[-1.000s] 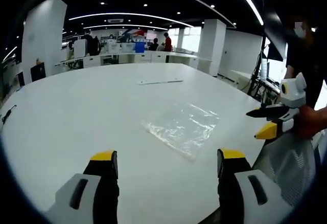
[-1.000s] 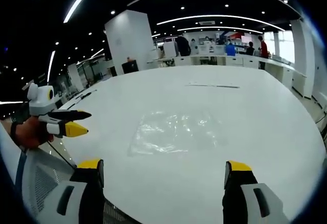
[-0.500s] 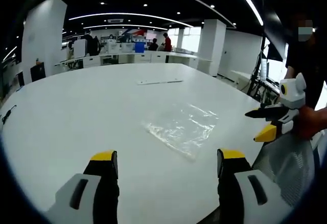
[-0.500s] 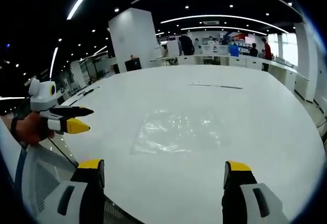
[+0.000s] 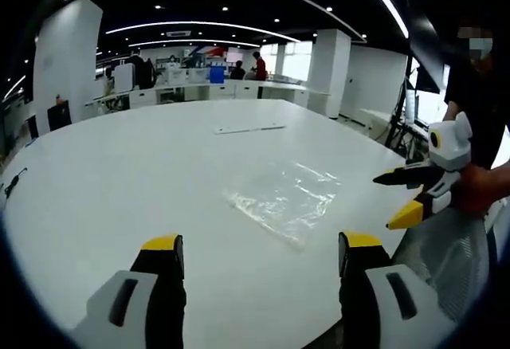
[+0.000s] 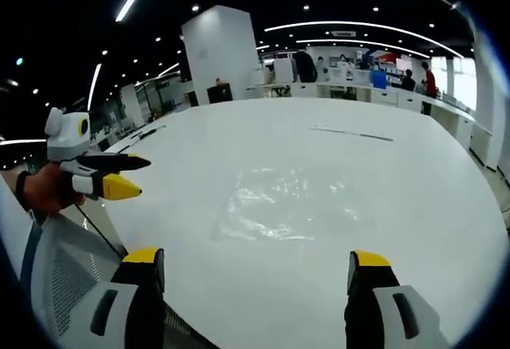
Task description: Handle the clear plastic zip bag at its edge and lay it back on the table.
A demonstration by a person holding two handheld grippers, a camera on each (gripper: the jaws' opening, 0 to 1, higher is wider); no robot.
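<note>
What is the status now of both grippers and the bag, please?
Left gripper open, right gripper open, both holding nothing. Clear zip bag flat on the white table, untouched. Nothing between grippers and bag.

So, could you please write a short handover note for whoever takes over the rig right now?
Left gripper: open, holding nothing, at the near table edge.
Right gripper: open, holding nothing, also short of the bag.
Clear plastic zip bag: lying flat on the white table, touched by neither gripper.
A thin white strip lies farther back.
Done: nothing that can be seen.
Left: take the bag by its edge, handle it, and lay it back down.
</note>
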